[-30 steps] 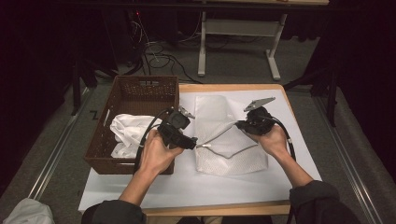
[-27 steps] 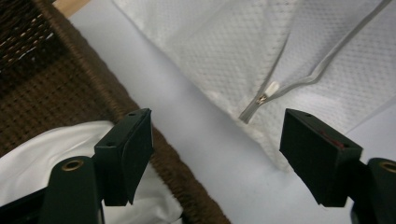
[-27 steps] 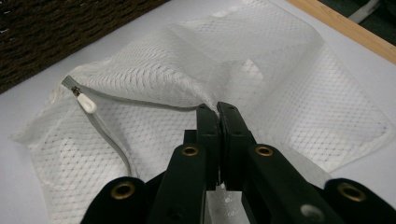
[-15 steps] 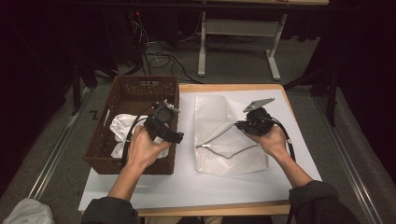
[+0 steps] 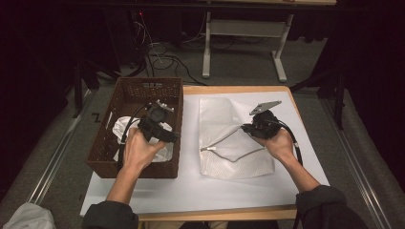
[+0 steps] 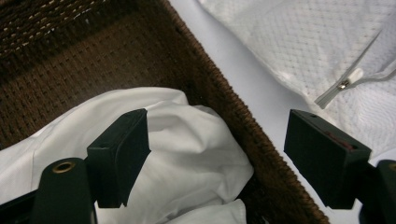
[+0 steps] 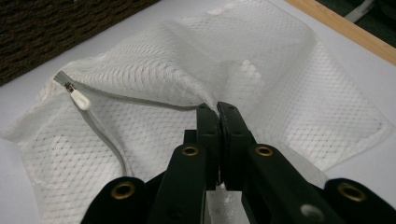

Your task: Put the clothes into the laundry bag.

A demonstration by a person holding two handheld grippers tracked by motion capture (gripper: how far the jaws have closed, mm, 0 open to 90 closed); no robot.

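Note:
A white mesh zip bag [image 5: 229, 143] lies on the white table cover, its zipper pull [image 5: 208, 149] towards the basket. My right gripper [image 5: 248, 129] is shut on the bag's upper layer at the opening's edge; the right gripper view shows the jaws pinched on mesh [image 7: 163, 60] with the pull [image 7: 80, 99] at left. My left gripper [image 5: 165, 133] hangs open over the right wall of a brown wicker basket [image 5: 143, 90]. One of its jaws is above the crumpled white cloth [image 6: 177, 140] inside the basket [image 6: 93, 56], the other above the table, nothing between them. The bag [image 6: 303, 42] lies beyond.
The table's wooden edge [image 5: 239, 89] runs along the back. Beyond it are a white desk frame [image 5: 241, 43] and cables [image 5: 160, 59] on the floor. Bare white cover [image 5: 205, 191] stretches in front of the bag and basket.
My left gripper has left the bag's opening and moved left, now over the basket's right wall. The right gripper has stayed put, still holding the bag.

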